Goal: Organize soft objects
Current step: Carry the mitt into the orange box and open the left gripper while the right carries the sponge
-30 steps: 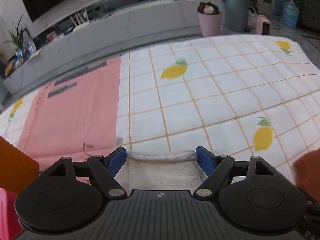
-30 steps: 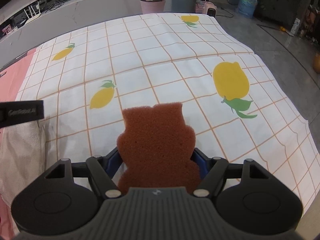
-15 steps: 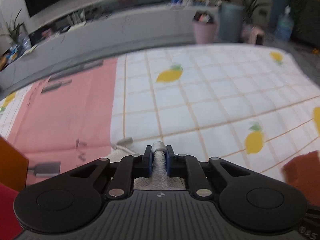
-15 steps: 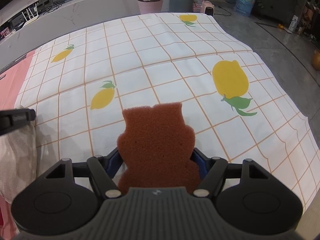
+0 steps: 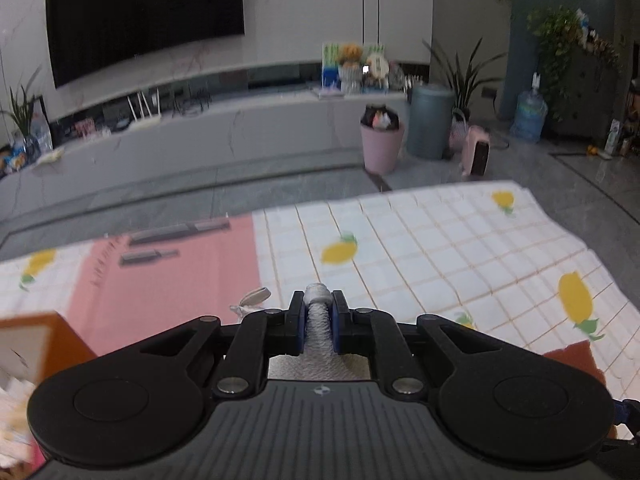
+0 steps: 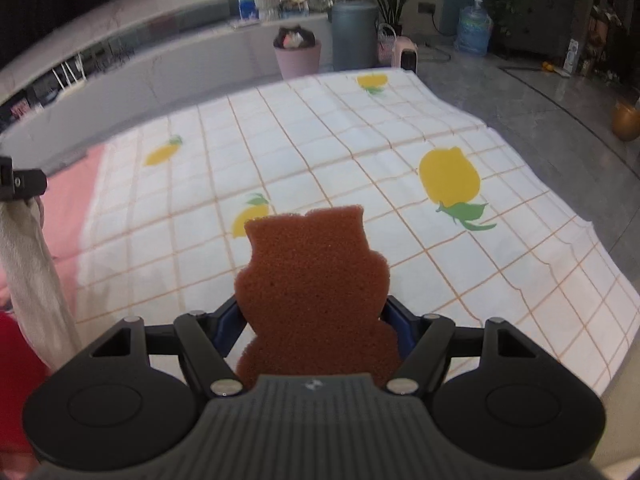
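Note:
My left gripper (image 5: 318,304) is shut on a pinched fold of a white towel (image 5: 318,330), held up off the table. In the right wrist view the towel (image 6: 28,264) hangs down at the far left under the left gripper's finger (image 6: 20,184). My right gripper (image 6: 314,316) is shut on a brown bear-shaped sponge (image 6: 312,268), gripped by its lower sides and sticking up flat above the lemon-print cloth. The left wrist view catches a corner of the sponge (image 5: 572,360) at the lower right.
A white checked cloth with lemons (image 5: 440,256) covers the table, with a pink cloth (image 5: 172,280) to its left. An orange box (image 5: 36,344) stands at the near left. Something red (image 6: 16,364) lies at the lower left. A pink bin (image 5: 382,148) and grey bin (image 5: 430,124) stand on the floor beyond.
My left gripper closed on the towel's edge and lifted it, tilting up so the room shows. My right gripper rose a little, still holding the sponge.

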